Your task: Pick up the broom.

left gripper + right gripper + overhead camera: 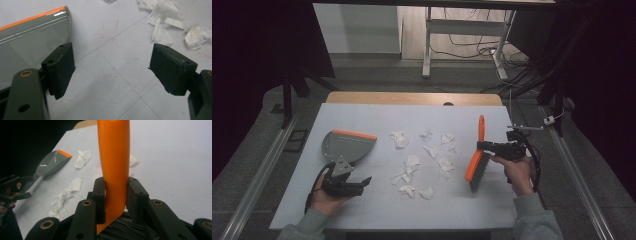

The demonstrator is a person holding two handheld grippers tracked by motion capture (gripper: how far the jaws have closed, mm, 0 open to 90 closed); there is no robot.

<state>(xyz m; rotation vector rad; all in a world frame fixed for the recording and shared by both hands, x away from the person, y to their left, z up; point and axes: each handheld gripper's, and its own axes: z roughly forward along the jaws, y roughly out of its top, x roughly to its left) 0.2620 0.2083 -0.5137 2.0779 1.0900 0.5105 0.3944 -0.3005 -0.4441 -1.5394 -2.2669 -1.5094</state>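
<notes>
Meanwhile brush [475, 161] near right table [362, 210] edge; centre littered.

left gripper [362, 182] – we hold it low at the near left, jaws spread wide, nothing between | right gripper [481, 146] – our right hand [517, 170] keeps it level, jaws clamped tight

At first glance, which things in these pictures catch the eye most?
The orange-handled brush stands out, clamped upright in the right tongs at the table's right side. Torn white tissue scraps lie scattered mid-table. At left, the grey dustpan with its orange edge lies before the open left tongs.
</notes>
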